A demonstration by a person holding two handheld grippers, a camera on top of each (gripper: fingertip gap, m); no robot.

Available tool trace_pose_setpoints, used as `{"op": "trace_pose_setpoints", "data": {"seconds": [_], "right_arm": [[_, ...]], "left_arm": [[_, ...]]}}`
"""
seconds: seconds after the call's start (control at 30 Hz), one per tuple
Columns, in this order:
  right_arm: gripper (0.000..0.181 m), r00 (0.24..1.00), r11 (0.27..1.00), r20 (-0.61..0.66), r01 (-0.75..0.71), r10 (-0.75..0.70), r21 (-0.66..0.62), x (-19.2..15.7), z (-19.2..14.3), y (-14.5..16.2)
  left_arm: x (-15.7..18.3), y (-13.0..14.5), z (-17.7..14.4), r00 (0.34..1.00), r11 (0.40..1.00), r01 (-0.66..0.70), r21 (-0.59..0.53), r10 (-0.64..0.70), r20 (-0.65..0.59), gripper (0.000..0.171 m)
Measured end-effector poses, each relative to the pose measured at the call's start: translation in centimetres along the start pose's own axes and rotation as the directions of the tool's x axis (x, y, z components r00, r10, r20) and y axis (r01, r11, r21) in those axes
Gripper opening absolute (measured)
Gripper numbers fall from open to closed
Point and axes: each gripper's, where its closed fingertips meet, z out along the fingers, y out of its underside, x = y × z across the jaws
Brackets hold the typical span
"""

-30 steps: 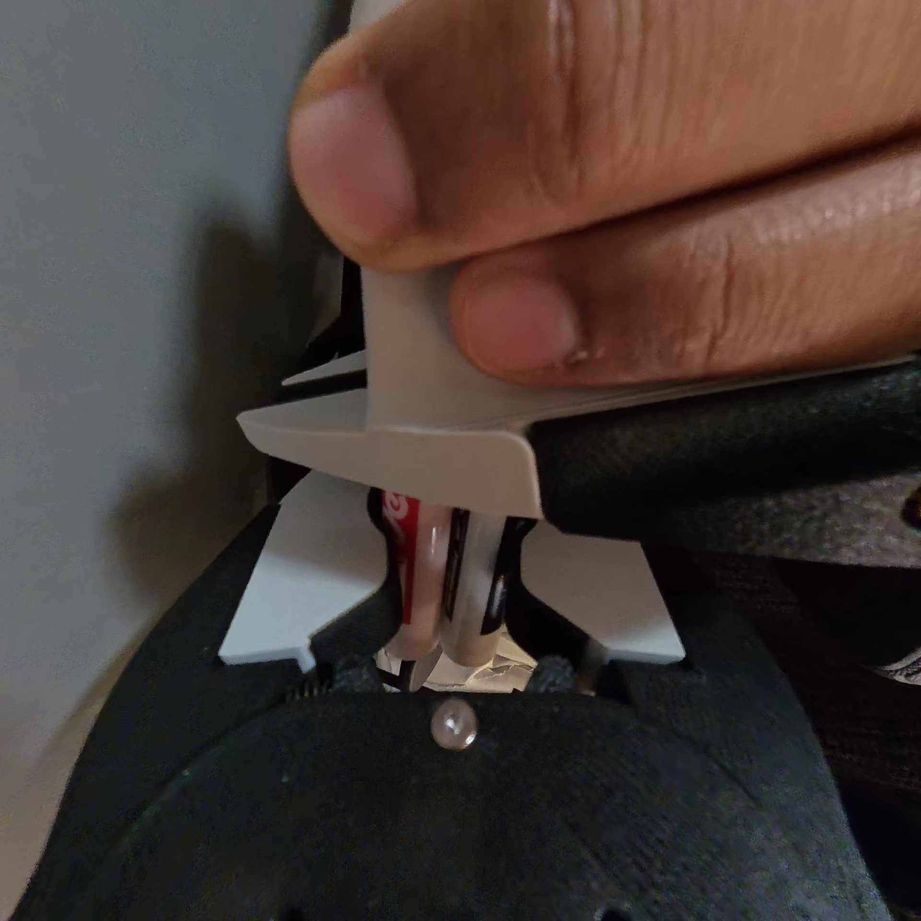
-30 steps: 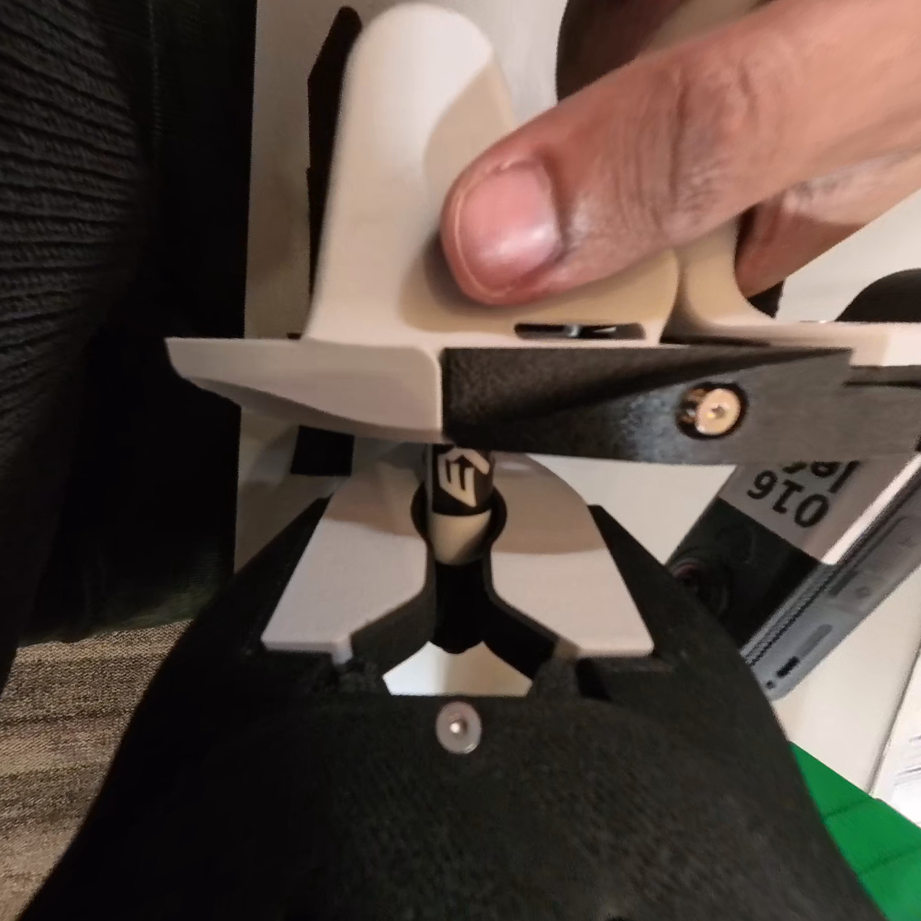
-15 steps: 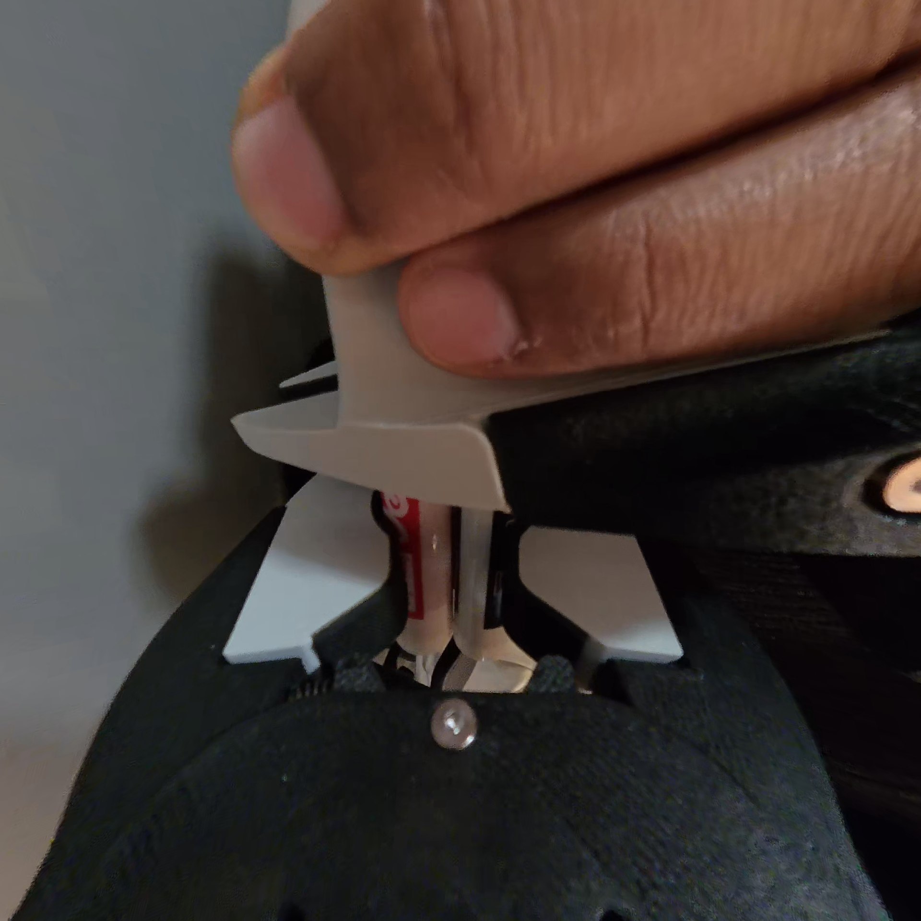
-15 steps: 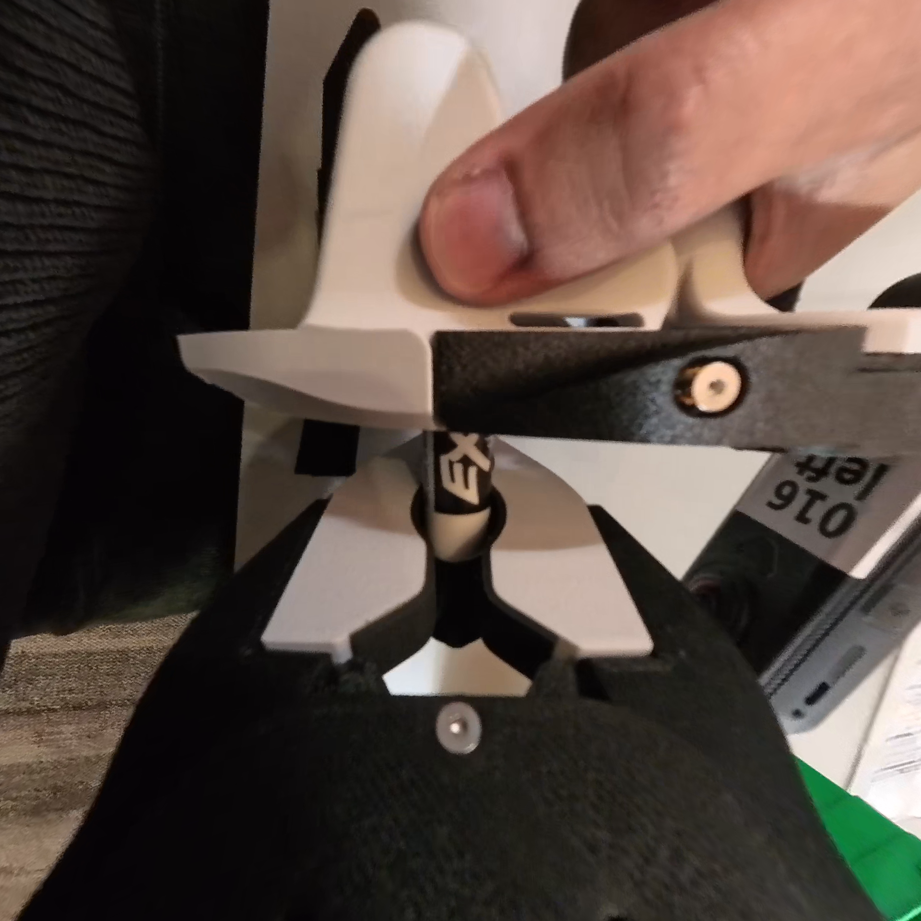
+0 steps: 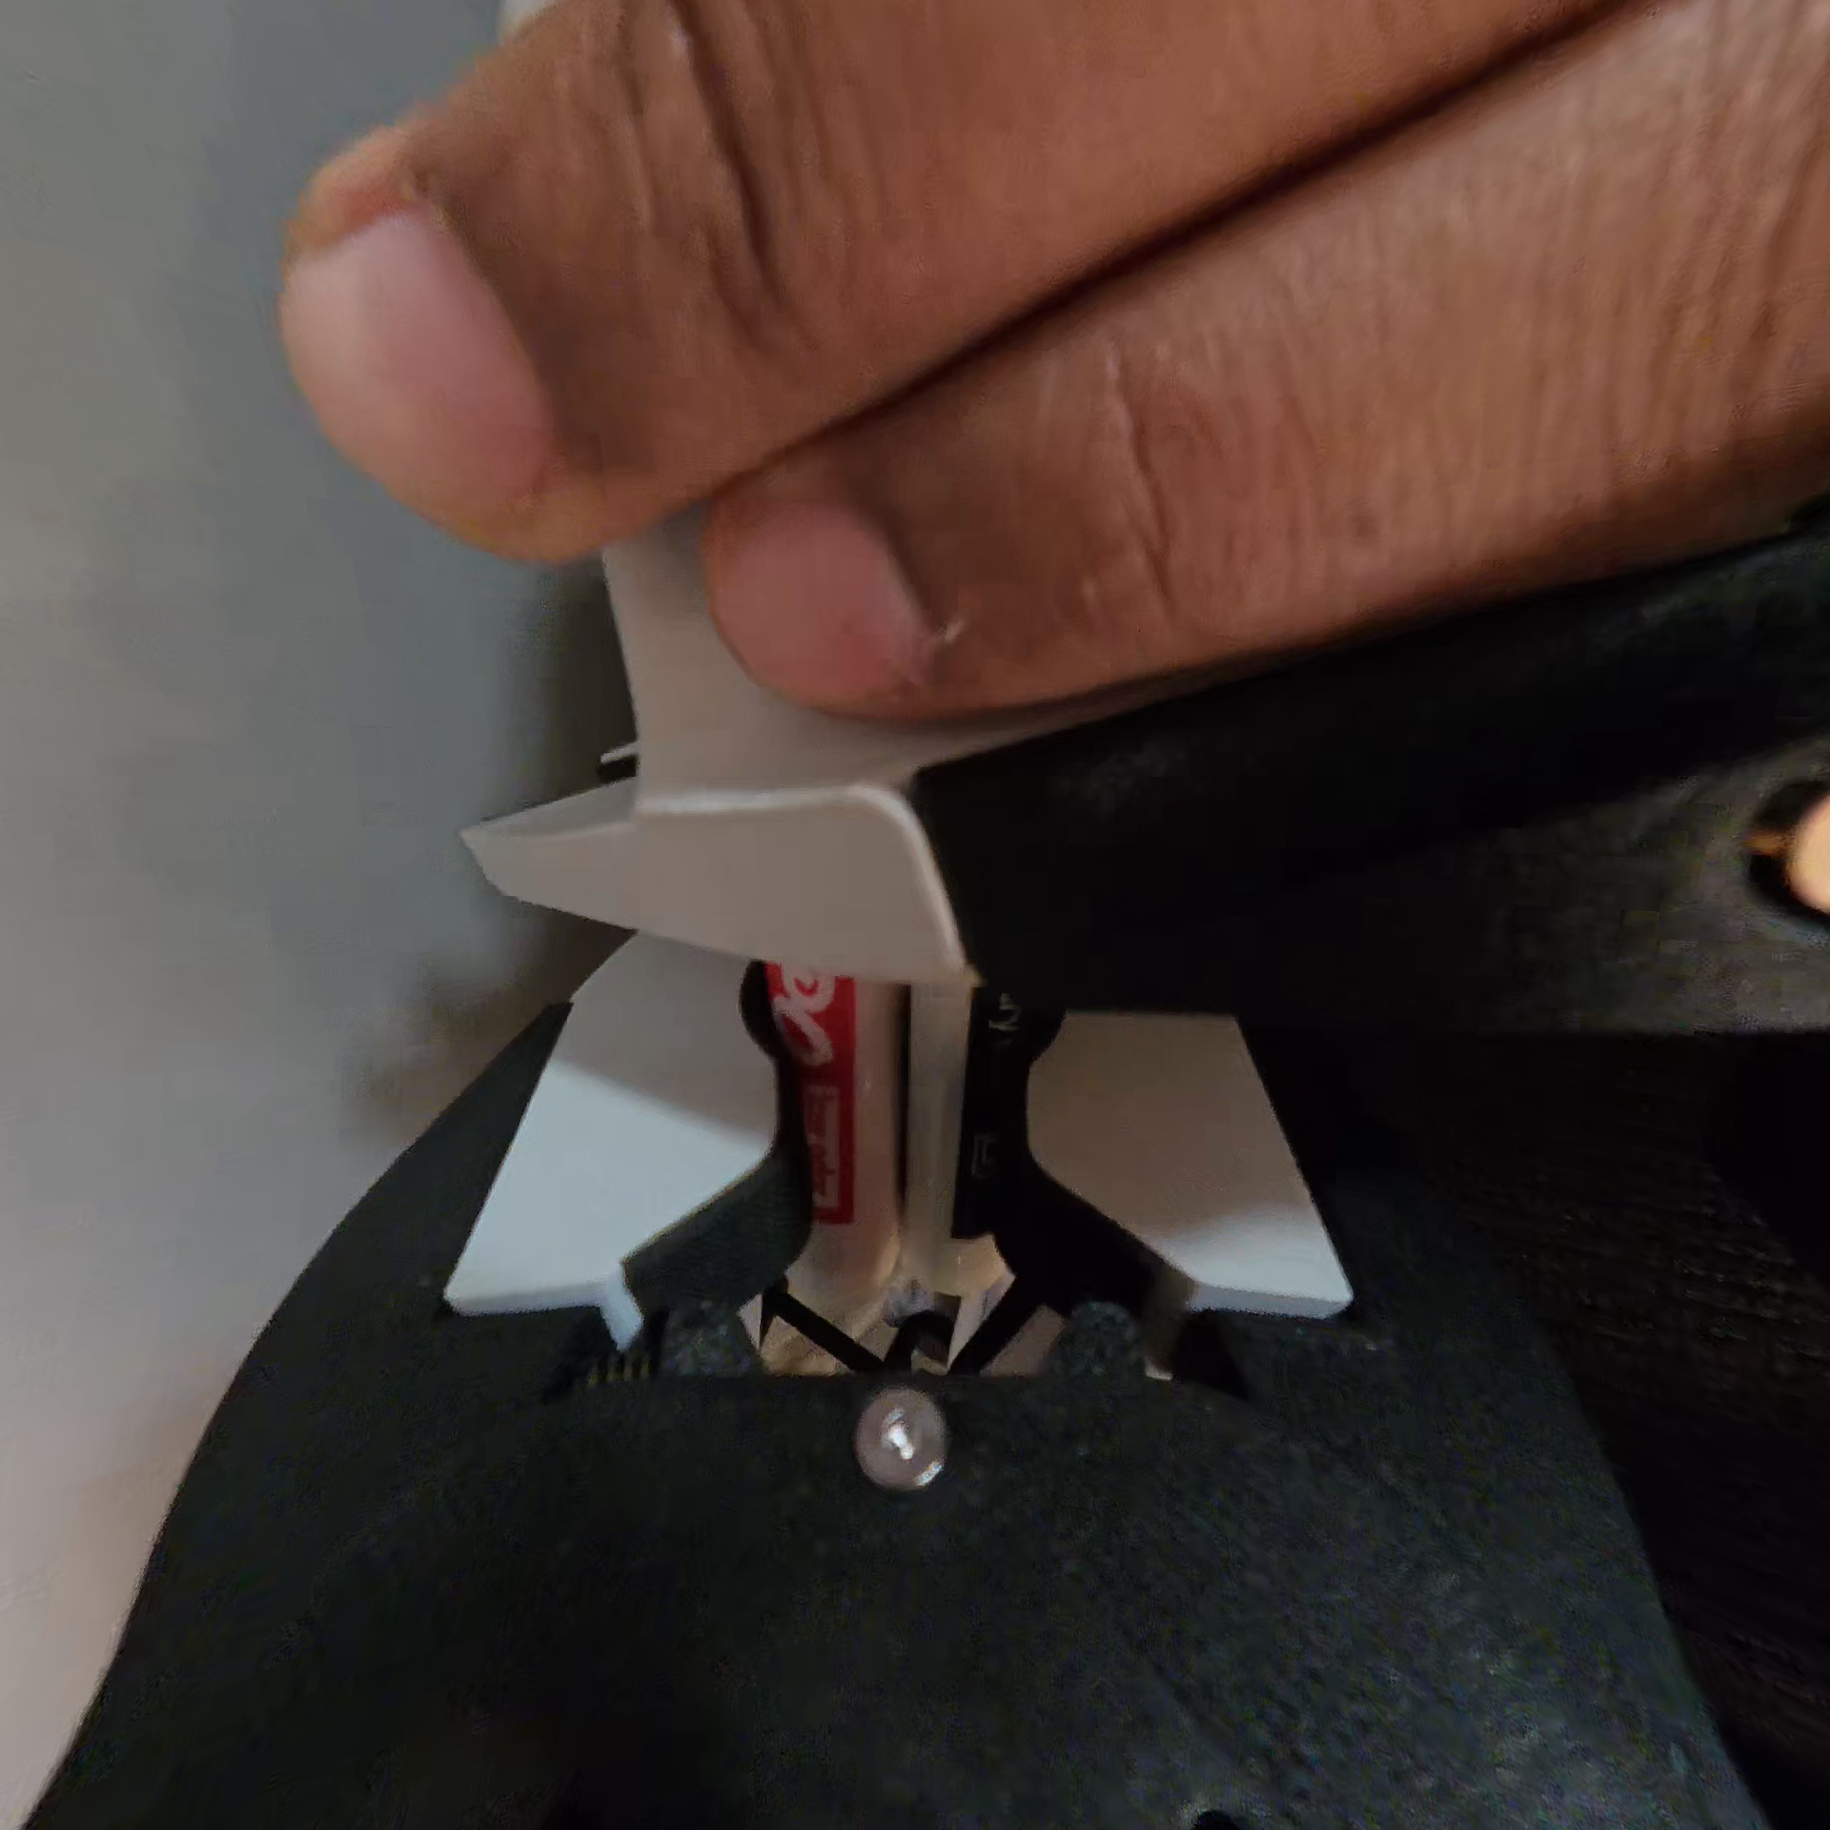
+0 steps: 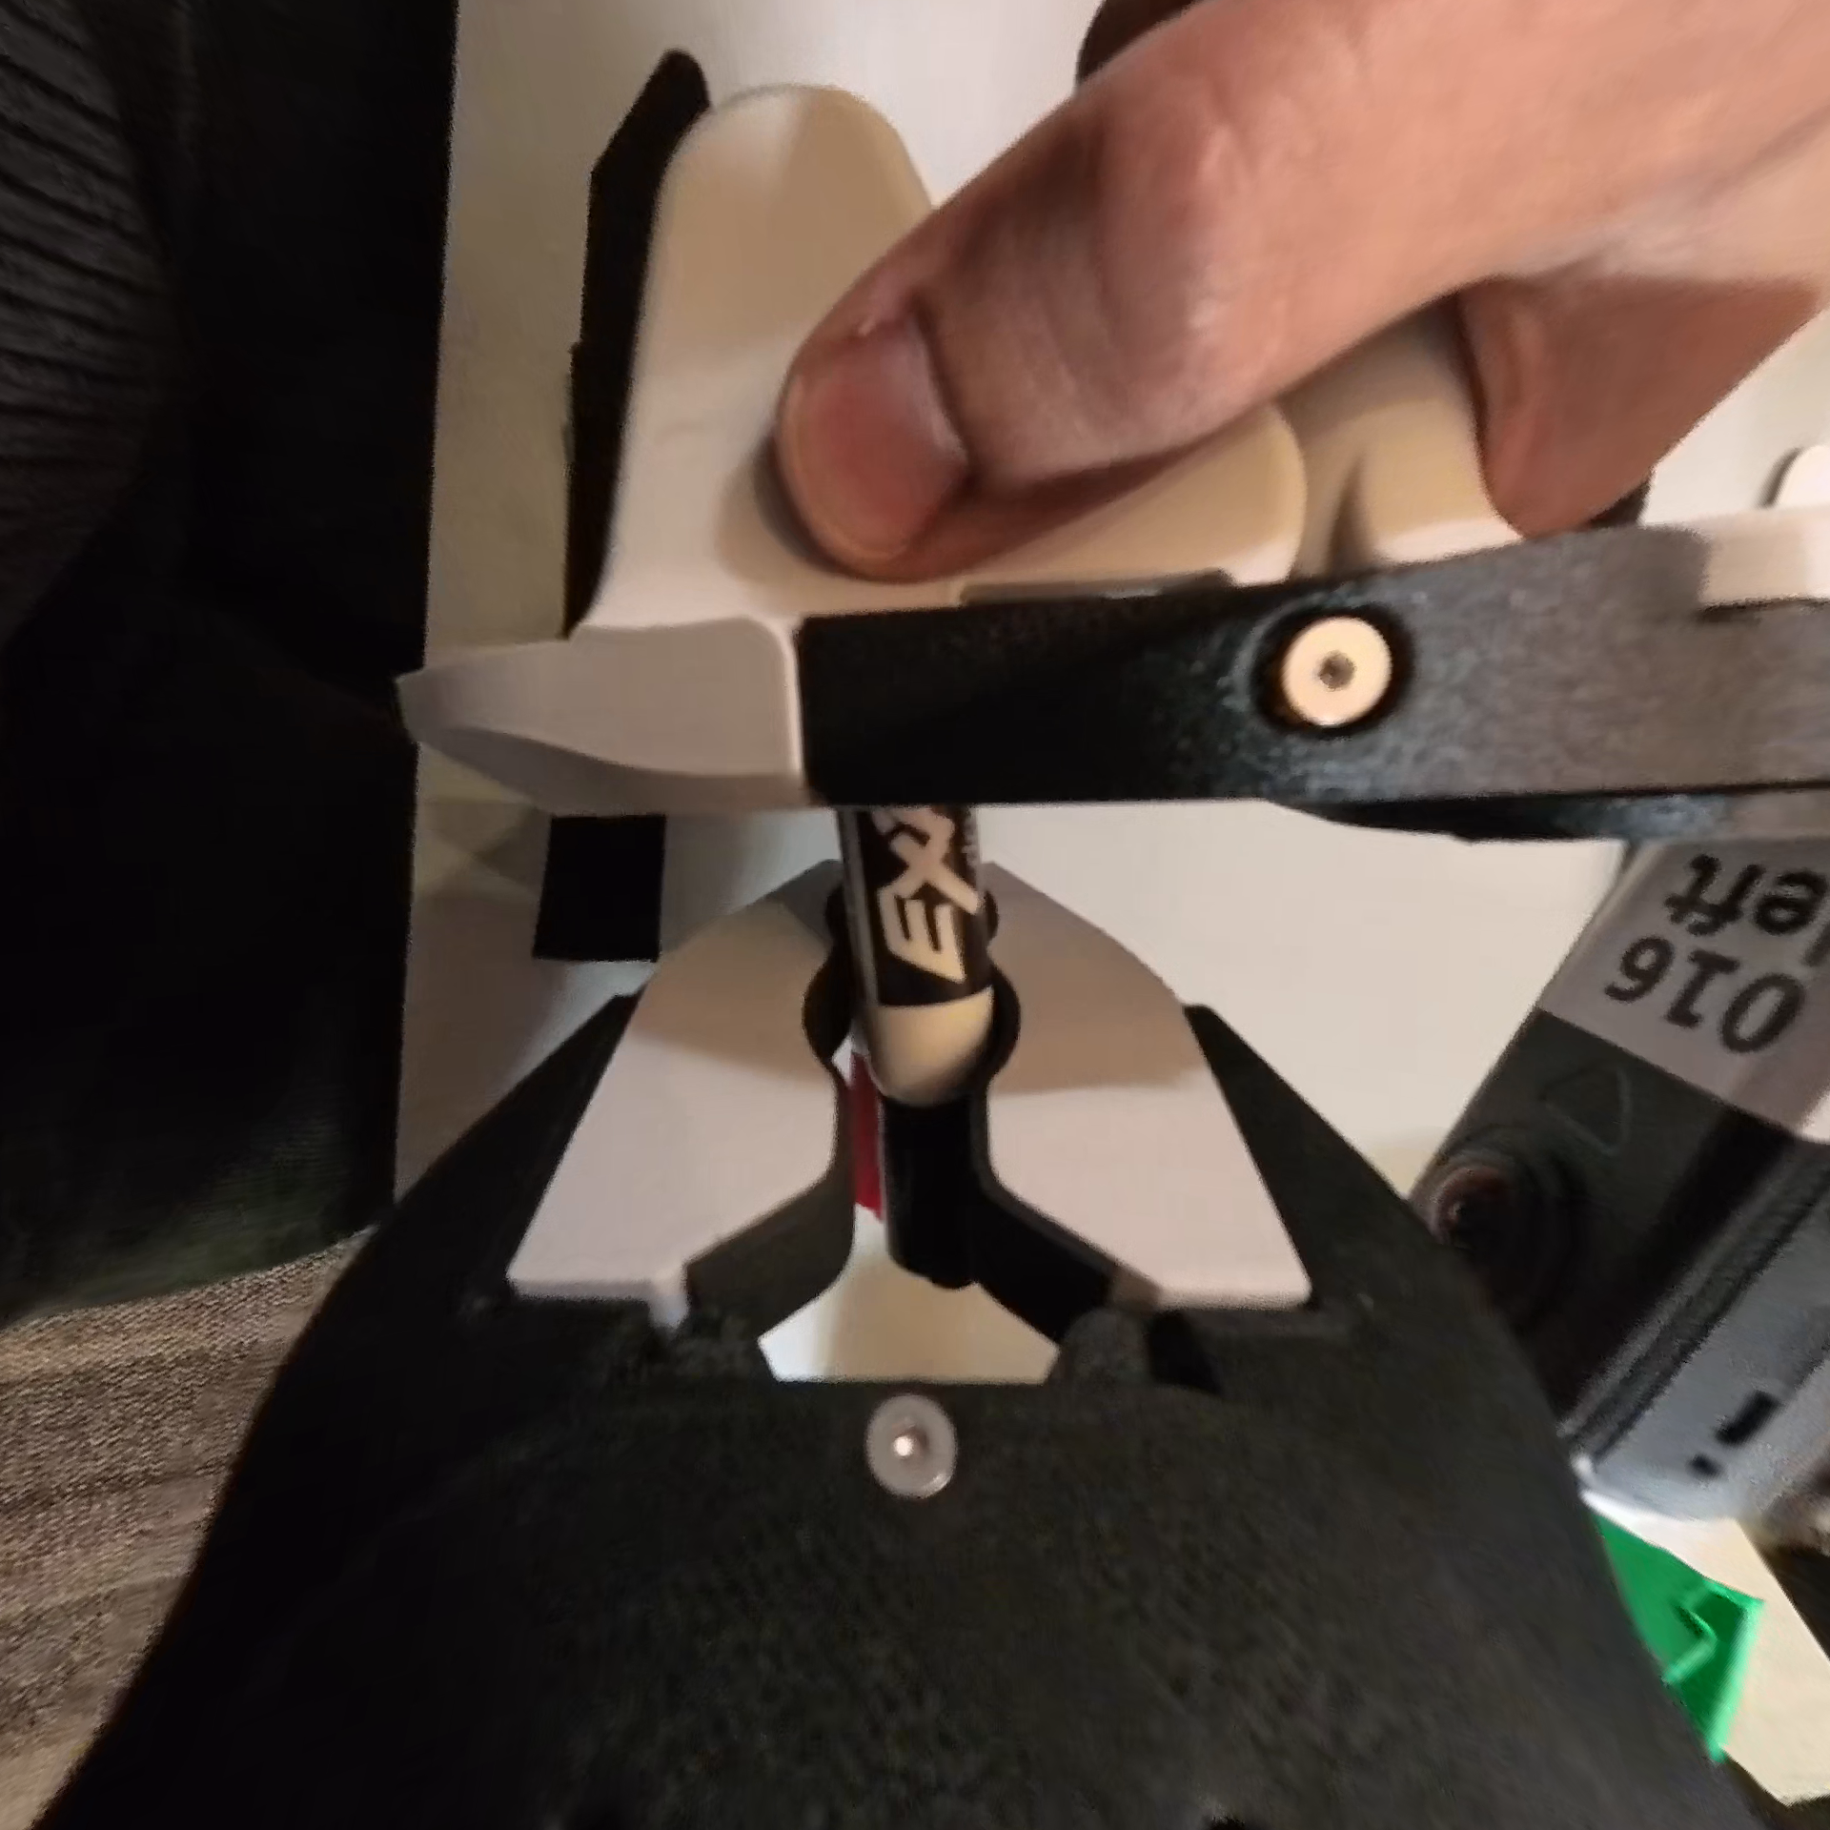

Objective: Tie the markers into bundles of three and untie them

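Observation:
In the left wrist view my left gripper point(image 5: 896, 1119) is shut on two white markers side by side, one with a red label point(image 5: 842, 1109) and one with a black label point(image 5: 965, 1119). A thin black band point(image 5: 871, 1342) crosses below their ends. The right gripper's body point(image 5: 1287, 891) and a hand point(image 5: 1089, 347) lie across the top and hide the markers' far part. In the right wrist view my right gripper point(image 6: 916, 1050) is shut on a black-labelled marker point(image 6: 921, 921), tilted left at the top. A red sliver point(image 6: 864, 1139) shows beside it. The left gripper point(image 6: 1089, 723) crosses above.
A grey wall point(image 5: 198, 594) fills the left of the left wrist view. In the right wrist view a dark garment point(image 6: 198, 495) is at left, carpet point(image 6: 149, 1436) at lower left, a white surface point(image 6: 1238, 941) behind, and a green object point(image 6: 1703, 1664) at lower right.
The two grippers have shifted against each other. In the right wrist view the black marker has tilted and pulled out further, and a red sliver now shows. The black band shows more below the left gripper's markers.

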Motion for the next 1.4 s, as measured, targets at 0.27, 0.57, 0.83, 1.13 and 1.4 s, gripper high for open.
{"op": "trace_pose_setpoints", "data": {"seconds": [0.27, 0.57, 0.83, 1.13, 1.4], "right_arm": [[0.052, 0.952, 0.994, -0.305, -0.039, 0.005, -0.105, 4.1, -1.6, 3.5], [0.055, 0.643, 0.612, -0.096, -0.657, 0.76, 0.441, 6.6, -4.5, 4.7], [0.058, 0.139, -0.265, 0.611, -0.811, 0.779, 0.522, 7.7, -4.5, -1.2], [0.056, 0.095, -0.421, 0.774, -0.795, 0.626, 0.438, 6.2, -4.2, -5.6], [0.034, 0.124, -0.399, 0.734, -0.773, 0.667, 0.493, 6.0, -4.4, -5.1]], "left_arm": [[-1.2, 0.9, -1.6, 0.983, 0.99, 0.024, 0.14, -0.049, 0.178, 0.043], [-7.4, 2.7, -9.1, 0.582, 0.917, -0.167, 0.363, -0.206, 0.787, 0.043], [-7.3, 1.0, -8.6, 0.489, 0.786, -0.305, 0.538, -0.355, 0.797, 0.043], [-6.0, 0.6, -6.1, 0.54, 0.758, -0.348, 0.552, -0.319, 0.779, 0.043], [-5.7, -0.1, -5.4, 0.558, 0.757, -0.362, 0.544, -0.292, 0.777, 0.043]]}}
